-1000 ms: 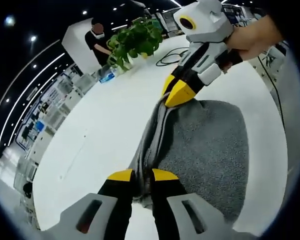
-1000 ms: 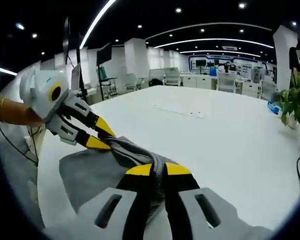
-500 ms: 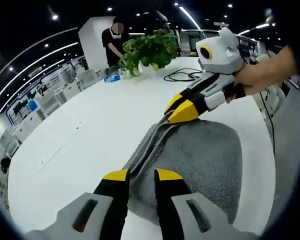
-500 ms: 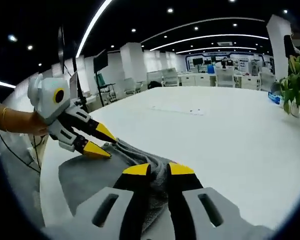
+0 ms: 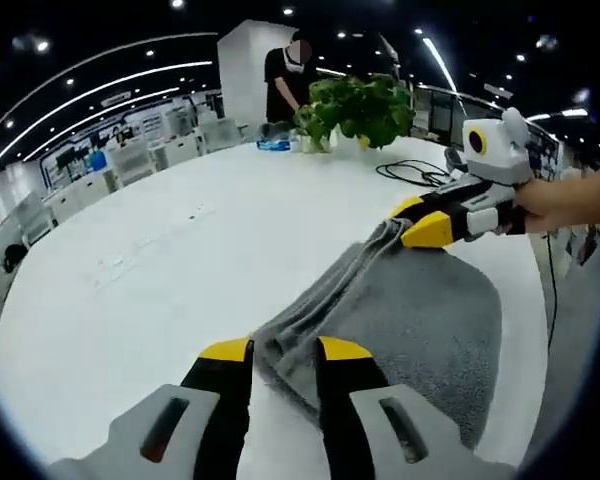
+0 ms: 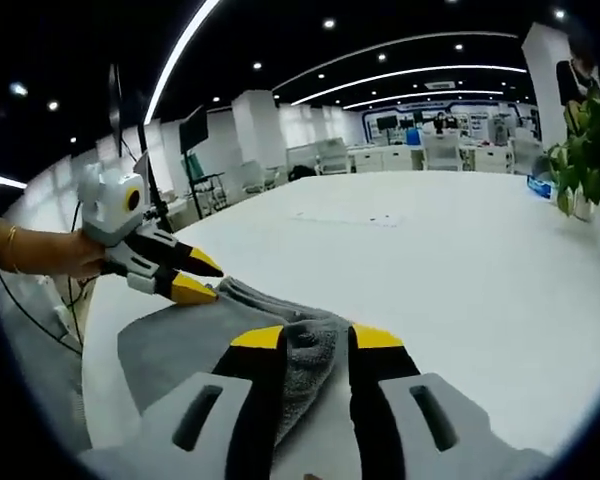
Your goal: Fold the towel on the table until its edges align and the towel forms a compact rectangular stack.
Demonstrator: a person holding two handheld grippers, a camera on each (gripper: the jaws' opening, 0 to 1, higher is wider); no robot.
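Jaws of both grippers stand apart, clamped on nothing. Left gripper [image 5: 284,350]: yellow tips straddle the near corner of the towel [image 5: 410,320], a gap on each side of the cloth. Right gripper [image 6: 317,338]: same, tips either side of the folded edge at the other corner. Towel grey, lying on the white desk [image 5: 160,270], doubled over, with a thick rumpled fold along one long edge running from one gripper to the other. In the left gripper view the right gripper sits at the far end of that fold, a hand [image 5: 570,200] holding it. Beyond: plant [image 5: 355,105], black cable [image 5: 415,172], a person [image 5: 285,75] standing at the far desk edge.
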